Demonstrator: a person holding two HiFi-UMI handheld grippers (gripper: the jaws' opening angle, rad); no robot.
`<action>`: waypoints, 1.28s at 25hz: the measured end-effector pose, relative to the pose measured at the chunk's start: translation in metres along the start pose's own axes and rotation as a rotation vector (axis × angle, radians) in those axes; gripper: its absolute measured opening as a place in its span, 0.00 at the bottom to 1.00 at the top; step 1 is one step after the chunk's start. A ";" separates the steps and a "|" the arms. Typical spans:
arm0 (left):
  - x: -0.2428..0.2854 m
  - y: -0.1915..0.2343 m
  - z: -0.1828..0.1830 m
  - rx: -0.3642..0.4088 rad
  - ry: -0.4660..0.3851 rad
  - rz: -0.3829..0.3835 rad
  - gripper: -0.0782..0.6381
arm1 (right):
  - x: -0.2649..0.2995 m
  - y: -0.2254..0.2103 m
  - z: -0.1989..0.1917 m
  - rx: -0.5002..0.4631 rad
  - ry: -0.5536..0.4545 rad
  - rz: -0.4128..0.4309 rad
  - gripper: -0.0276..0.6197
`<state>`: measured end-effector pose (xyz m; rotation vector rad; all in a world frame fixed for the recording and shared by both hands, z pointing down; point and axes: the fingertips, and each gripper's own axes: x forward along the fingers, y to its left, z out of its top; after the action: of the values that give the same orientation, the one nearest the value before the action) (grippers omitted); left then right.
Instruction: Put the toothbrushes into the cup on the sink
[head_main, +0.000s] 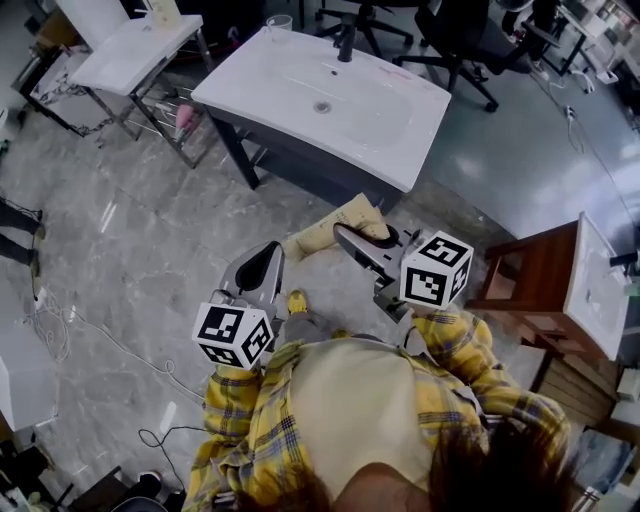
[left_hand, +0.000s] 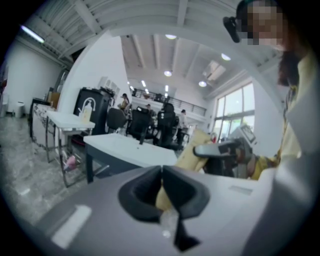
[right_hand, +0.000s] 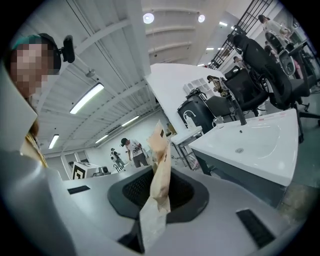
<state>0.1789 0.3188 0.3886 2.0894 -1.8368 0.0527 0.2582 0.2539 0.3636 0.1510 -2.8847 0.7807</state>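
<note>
Pinching tan packet (right_hand: 161, 150), right gripper (right_hand: 159, 192), left gripper (left_hand: 161, 189), contents hidden

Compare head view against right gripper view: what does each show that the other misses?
Head view only: the marker cube on the right gripper, the wooden stand and the floor cables.

Right gripper view only: the ceiling lights, people standing in the background, and a close look at the jaws, shut on the tan paper packet.

Both: the right gripper with the packet, the white sink, its faucet and the cup at a back corner.
</note>
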 end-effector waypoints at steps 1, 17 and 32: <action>0.003 0.012 0.007 0.005 -0.004 -0.003 0.12 | 0.012 -0.002 0.006 -0.002 0.000 -0.007 0.15; 0.034 0.122 0.047 0.068 0.000 -0.118 0.12 | 0.128 -0.023 0.042 0.008 -0.013 -0.087 0.15; 0.071 0.169 0.069 0.078 -0.008 -0.125 0.12 | 0.174 -0.061 0.071 0.017 -0.013 -0.099 0.15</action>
<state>0.0129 0.2153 0.3835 2.2567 -1.7299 0.0861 0.0867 0.1550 0.3627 0.3000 -2.8577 0.7898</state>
